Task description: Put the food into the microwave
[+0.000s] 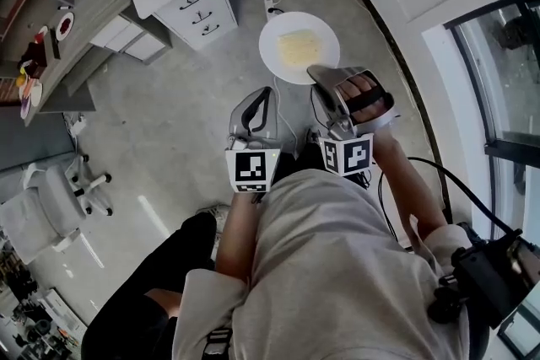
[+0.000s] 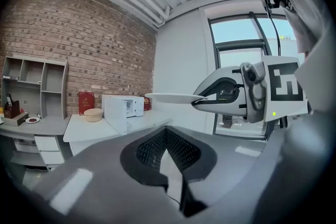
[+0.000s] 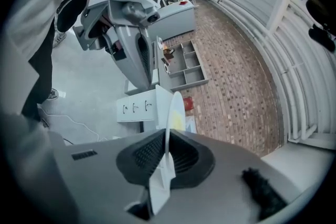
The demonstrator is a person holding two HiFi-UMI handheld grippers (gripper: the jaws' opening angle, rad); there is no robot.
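A white plate [image 1: 299, 46] with a pale yellow piece of food on it hangs level above the floor, with my right gripper [image 1: 325, 80] shut on its near rim. In the right gripper view the plate [image 3: 174, 107] stands edge-on between the pads. My left gripper [image 1: 267, 93] is beside it on the left, shut and empty; its jaws [image 2: 167, 136] meet in a narrow V. The white microwave [image 2: 123, 109] stands on a white counter [image 2: 89, 126] ahead, and its door looks open. From the left gripper view the plate [image 2: 170, 97] and right gripper [image 2: 197, 101] float right of the microwave.
White drawers [image 1: 198, 13] sit under the counter. A red box [image 2: 85, 102] and a tan bowl [image 2: 94, 114] stand left of the microwave. A grey shelf unit [image 2: 34, 78] hangs on the brick wall. An office chair [image 1: 72, 185] is at left, a window [image 1: 498, 55] at right.
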